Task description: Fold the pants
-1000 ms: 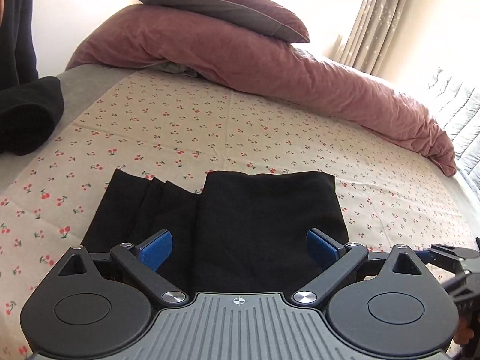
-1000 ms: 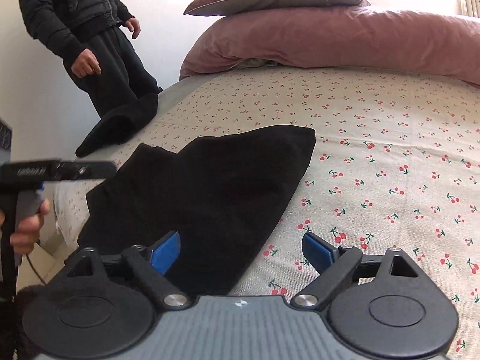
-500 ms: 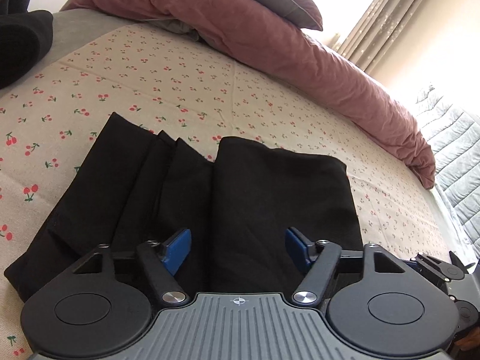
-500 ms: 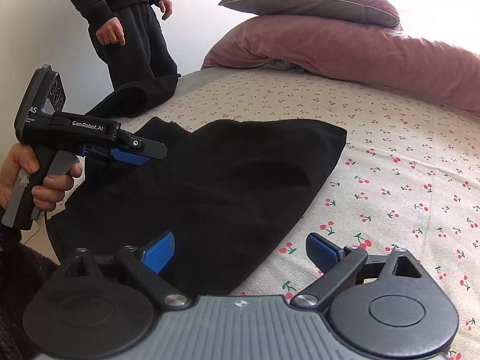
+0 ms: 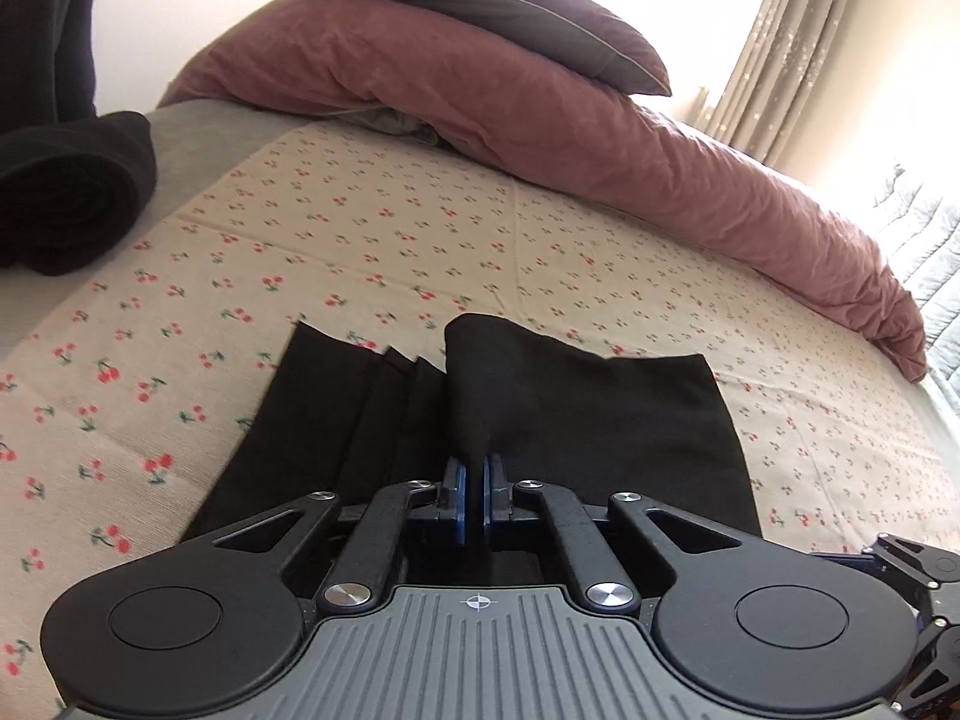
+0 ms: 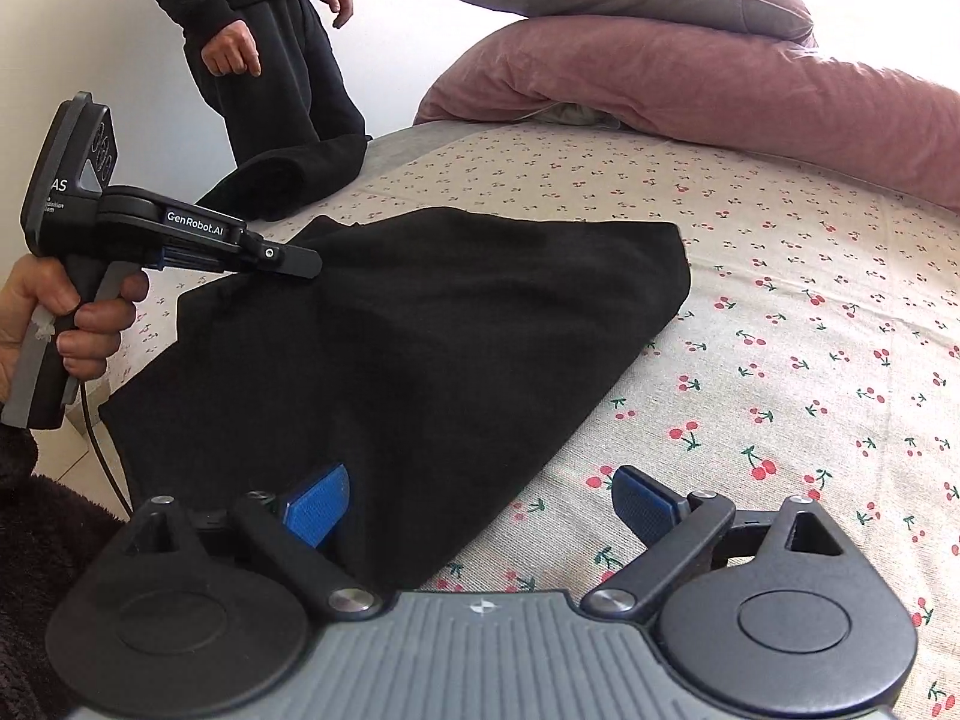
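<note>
Black pants point(image 5: 588, 420) pinched on the bed point(image 5: 360, 228).
A fold is clenched by the left tool point(image 5: 474, 498); the right tool point(image 6: 480, 507) is held released.

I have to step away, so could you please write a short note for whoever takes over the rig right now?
Left tongs: shut on the pants, pinching a raised ridge of cloth at the near edge.
Right tongs: open, holding nothing; the left pad is over the near corner of the pants, the right over the sheet.
Pants: black, on the bed, partly folded, layered edges showing on the left.
Done: first folds, left grip.
Left: probably close the right tongs on the near edge, carry the fold over, smooth it.
</note>
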`<state>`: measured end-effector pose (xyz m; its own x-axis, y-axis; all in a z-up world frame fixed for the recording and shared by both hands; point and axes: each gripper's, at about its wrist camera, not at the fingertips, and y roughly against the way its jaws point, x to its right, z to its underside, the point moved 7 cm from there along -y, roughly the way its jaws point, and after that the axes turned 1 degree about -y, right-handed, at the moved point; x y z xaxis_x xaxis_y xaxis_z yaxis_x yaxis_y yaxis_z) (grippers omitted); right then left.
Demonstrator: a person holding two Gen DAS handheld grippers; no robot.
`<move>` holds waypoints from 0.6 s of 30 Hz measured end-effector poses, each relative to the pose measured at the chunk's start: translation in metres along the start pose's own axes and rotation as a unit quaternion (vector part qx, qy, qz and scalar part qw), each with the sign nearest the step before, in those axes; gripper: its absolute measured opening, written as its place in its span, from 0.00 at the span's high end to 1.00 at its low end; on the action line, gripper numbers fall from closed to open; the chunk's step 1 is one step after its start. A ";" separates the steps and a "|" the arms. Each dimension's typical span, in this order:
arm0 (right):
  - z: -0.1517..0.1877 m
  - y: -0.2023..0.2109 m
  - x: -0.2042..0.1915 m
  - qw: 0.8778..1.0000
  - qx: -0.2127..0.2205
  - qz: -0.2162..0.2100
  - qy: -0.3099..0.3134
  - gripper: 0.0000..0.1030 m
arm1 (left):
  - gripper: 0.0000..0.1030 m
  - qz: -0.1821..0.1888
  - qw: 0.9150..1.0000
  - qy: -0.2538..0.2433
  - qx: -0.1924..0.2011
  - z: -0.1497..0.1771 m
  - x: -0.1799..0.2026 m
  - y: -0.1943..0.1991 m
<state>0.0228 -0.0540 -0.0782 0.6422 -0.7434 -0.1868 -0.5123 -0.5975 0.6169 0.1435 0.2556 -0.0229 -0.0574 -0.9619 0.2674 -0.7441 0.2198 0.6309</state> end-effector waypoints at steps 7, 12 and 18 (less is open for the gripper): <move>0.000 -0.002 0.001 1.000 -0.003 -0.007 -0.008 0.07 | 0.97 -0.073 0.997 0.001 0.013 -0.012 -0.033 0.008; -0.002 -0.007 0.000 1.000 -0.006 -0.018 -0.022 0.07 | 0.97 -0.107 0.994 0.013 0.019 -0.015 -0.056 0.009; -0.002 -0.010 -0.002 0.999 -0.012 -0.027 -0.032 0.07 | 0.91 -0.125 0.992 0.011 0.016 -0.013 -0.067 0.004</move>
